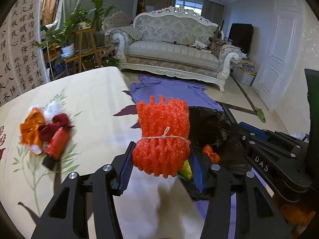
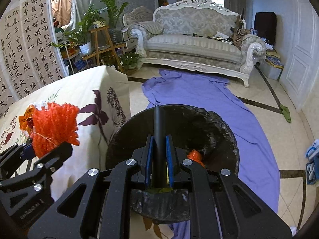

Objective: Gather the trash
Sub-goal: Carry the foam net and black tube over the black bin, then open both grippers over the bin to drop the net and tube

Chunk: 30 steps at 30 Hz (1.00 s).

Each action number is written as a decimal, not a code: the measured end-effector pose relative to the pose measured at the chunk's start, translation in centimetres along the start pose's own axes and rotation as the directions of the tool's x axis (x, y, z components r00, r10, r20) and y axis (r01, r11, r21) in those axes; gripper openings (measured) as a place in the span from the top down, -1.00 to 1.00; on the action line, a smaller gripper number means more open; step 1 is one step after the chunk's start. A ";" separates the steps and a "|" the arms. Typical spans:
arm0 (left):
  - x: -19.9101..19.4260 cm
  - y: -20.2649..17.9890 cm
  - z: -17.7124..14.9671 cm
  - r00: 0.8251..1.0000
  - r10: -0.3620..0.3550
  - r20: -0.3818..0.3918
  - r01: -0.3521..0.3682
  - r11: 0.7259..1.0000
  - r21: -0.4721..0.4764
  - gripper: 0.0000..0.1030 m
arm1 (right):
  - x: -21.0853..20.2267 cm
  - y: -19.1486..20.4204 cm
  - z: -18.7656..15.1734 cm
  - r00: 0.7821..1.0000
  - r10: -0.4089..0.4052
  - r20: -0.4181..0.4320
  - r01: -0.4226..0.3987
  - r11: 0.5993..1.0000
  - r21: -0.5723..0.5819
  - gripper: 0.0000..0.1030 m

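Left wrist: foam netting bundle [image 1: 161,139] in claw [image 1: 159,159]

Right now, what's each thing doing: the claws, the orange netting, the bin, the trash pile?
Left claw: shut on the orange foam net bundle, held up.
Right claw: shut on the bin handle.
Black-bagged bin: open, orange scrap inside.
Trash pile: lying on the table.

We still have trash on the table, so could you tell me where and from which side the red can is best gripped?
Grip the red can across its round middle, coming from above: it lies on its side on the table, its far end against the wrappers.
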<state>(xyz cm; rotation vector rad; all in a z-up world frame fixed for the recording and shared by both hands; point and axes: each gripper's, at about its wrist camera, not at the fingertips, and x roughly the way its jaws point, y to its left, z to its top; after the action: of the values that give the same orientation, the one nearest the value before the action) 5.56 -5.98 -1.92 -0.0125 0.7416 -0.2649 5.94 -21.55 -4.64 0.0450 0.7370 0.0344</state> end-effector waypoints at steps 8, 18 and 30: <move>2.5 -1.0 0.4 1.000 0.011 -0.022 -0.011 1.000 0.024 -0.07 | 1.7 -1.6 0.7 1.000 0.006 -0.006 -0.006 1.000 0.018 0.75; 3.3 -0.5 0.4 0.998 0.003 -0.060 -0.004 1.000 -0.020 -0.36 | 3.0 -3.1 0.5 1.000 0.010 -0.026 -0.008 0.996 0.086 0.57; 1.2 0.6 0.4 0.998 0.057 -0.020 -0.058 0.997 -0.042 -0.41 | 2.5 -3.1 0.2 0.999 0.014 -0.034 -0.011 0.995 0.097 0.42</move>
<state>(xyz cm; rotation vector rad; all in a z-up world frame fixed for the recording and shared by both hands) 6.83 -5.69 -2.46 -0.0287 0.7646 -0.1944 7.93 -24.54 -6.31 0.1417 0.7732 0.0118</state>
